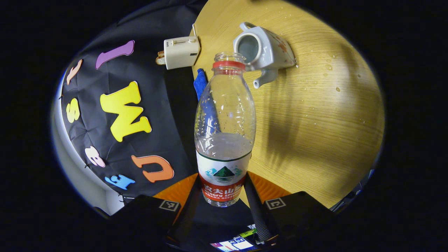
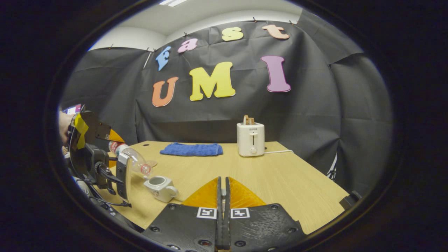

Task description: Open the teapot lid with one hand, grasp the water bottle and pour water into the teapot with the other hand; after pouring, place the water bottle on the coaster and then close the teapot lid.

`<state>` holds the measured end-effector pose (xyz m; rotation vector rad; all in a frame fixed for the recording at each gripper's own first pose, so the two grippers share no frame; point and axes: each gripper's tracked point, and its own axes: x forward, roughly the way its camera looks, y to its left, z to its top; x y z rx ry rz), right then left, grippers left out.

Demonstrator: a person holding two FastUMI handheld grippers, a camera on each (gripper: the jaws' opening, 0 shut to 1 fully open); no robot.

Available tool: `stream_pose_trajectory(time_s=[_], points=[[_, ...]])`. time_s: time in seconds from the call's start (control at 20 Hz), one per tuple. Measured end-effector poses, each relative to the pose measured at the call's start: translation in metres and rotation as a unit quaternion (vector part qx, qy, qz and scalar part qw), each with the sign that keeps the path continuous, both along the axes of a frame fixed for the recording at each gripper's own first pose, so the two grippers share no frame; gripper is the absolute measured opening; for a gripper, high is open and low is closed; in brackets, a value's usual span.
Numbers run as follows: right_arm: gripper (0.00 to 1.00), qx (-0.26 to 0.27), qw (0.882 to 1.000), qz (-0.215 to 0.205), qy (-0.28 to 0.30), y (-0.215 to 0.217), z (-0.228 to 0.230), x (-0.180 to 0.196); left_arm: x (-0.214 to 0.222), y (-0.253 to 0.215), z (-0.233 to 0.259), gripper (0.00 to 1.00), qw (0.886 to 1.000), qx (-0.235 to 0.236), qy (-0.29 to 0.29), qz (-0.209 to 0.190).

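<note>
Pouring step: left gripper (image 1: 224, 196) fingers clamped on water bottle (image 1: 224, 133), tilted over open teapot (image 1: 263, 50); right gripper (image 2: 223, 190) fingers together; next, coaster placement.

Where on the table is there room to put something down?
Bare wood lies between the toaster and the table's right edge, and in front of the blue cloth. It is crowded by the teapot, where the bottle tilts.

The light wooden table (image 2: 273, 175) carries a lidless white teapot (image 2: 160, 187) at about eight o'clock, a folded blue cloth (image 2: 191, 149) and a white toaster (image 2: 250, 139) toward twelve, and seemingly scattered water droplets (image 1: 329, 66).
</note>
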<state>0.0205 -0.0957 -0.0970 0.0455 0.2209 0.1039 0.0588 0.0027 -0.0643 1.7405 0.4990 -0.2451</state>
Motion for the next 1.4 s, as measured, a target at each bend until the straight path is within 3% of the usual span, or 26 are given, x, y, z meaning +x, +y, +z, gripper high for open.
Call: stream_pose_trajectory(time_s=[1.4], points=[[0.0,0.013,1.0,0.0,0.0,-0.013,-0.002,-0.01,0.013,-0.018,0.035,0.74,0.994,0.107,-0.018,-0.03]])
